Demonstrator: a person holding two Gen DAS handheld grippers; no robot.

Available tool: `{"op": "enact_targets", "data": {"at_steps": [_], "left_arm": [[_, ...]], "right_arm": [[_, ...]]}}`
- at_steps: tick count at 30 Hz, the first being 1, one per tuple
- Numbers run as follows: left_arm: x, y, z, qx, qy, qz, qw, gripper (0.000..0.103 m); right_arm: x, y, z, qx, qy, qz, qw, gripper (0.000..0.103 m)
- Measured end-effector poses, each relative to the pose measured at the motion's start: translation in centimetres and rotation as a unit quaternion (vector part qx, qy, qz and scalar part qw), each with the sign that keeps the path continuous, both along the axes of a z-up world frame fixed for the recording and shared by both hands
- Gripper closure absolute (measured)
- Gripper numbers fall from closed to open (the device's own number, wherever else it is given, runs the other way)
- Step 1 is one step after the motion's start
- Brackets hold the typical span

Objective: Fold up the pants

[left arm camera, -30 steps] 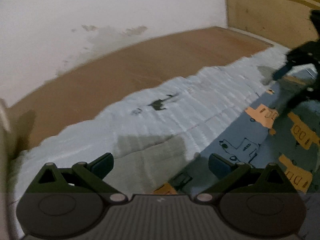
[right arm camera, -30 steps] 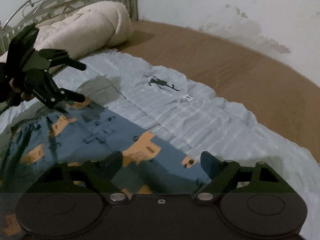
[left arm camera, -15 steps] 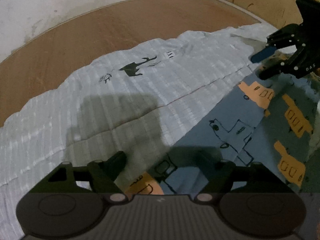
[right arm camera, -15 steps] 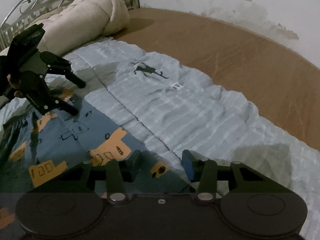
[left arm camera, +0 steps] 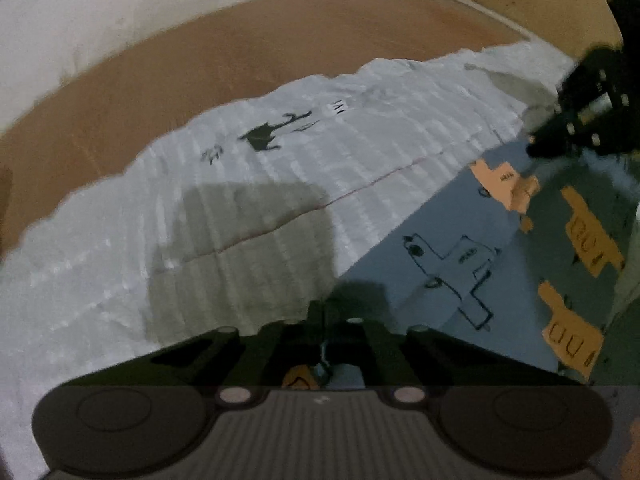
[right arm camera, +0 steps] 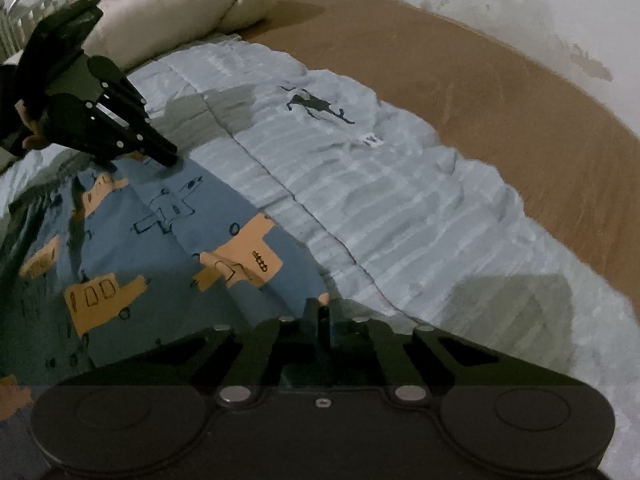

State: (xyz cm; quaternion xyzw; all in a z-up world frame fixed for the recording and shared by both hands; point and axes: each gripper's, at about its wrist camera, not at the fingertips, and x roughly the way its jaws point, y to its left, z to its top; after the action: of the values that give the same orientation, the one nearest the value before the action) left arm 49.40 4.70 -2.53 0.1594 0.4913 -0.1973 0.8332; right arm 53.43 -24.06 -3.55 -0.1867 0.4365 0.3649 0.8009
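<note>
We see the blue cotton pants printed with orange vehicles (right arm camera: pixel 168 248) lying flat on a pale striped blanket (left arm camera: pixel 260 200) over a brown mattress (right arm camera: pixel 500 80). The black left gripper (left arm camera: pixel 325 320) and black right gripper (right arm camera: pixel 322 312) each pinch the pants' near edge, fingers together.

No words, brands or numbers could be read. A small white tag (right arm camera: pixel 370 139) on the striped blanket (right arm camera: pixel 400 208), near its far edge, carried dark marks too blurred to make out.
</note>
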Motion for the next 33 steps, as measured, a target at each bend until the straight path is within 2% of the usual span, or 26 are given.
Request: {"op": "enact_targets", "data": {"at_steps": [4,9,13,17,20,21,22,24,26,27,28,30,33], "left_arm": [[-0.5,-0.5,1.1,0.017,-0.039,0.04,0.9983,0.103],[-0.1,-0.2,2.2,0.004,-0.068,0.081,0.9944,0.103],[0.4,0.3,2.5,-0.015,-0.092,0.103,0.9903,0.103],[0.8,-0.2,0.9,0.001,-0.075,0.093,0.9929,0.103],[0.7,0.0,0.6,-0.011,-0.063,0.082,0.9946,0.103],[0.8,0.1,0.6,-0.011,-0.062,0.081,0.9947,0.101],[0.8,0.2,0.7,-0.009,-0.06,0.079,0.995,0.094],[0.9,0.2,0.9,-0.002,-0.059,0.072,0.9957,0.093],[0.7,0.3,1.1,0.011,-0.058,0.057,0.9967,0.084],[0.5,0.4,1.1,0.018,-0.061,0.053,0.9966,0.076],[0.4,0.6,1.2,0.025,-0.064,0.053,0.9962,0.073],[0.7,1.1,1.1,0.032,-0.061,0.06,0.9958,0.073],[1.5,2.2,0.6,0.022,-0.039,0.079,0.9959,0.073]], "right_arm": [[-1.0,0.7,1.1,-0.012,-0.051,-0.002,0.999,0.102],[-1.2,1.4,2.1,-0.023,-0.105,-0.013,0.994,0.103],[-0.9,2.4,1.4,-0.045,-0.134,-0.03,0.99,0.103],[-0.3,2.9,-0.5,-0.058,-0.124,-0.038,0.99,0.102],[-0.2,2.7,-0.5,-0.05,-0.119,-0.04,0.991,0.097],[-0.1,2.5,-0.3,-0.044,-0.115,-0.043,0.991,0.093],[0.0,2.2,-0.1,-0.035,-0.11,-0.047,0.992,0.086],[0.2,1.7,0.2,-0.015,-0.096,-0.049,0.994,0.081],[0.5,1.1,0.2,0.008,-0.078,-0.059,0.995,0.072],[0.7,0.9,0.1,0.016,-0.07,-0.065,0.995,0.07],[1.0,0.7,-0.1,0.023,-0.062,-0.074,0.995,0.069],[1.3,0.3,-0.5,0.035,-0.051,-0.089,0.994,0.068],[1.5,0.0,-0.9,0.052,-0.037,-0.099,0.993,0.067]]}}
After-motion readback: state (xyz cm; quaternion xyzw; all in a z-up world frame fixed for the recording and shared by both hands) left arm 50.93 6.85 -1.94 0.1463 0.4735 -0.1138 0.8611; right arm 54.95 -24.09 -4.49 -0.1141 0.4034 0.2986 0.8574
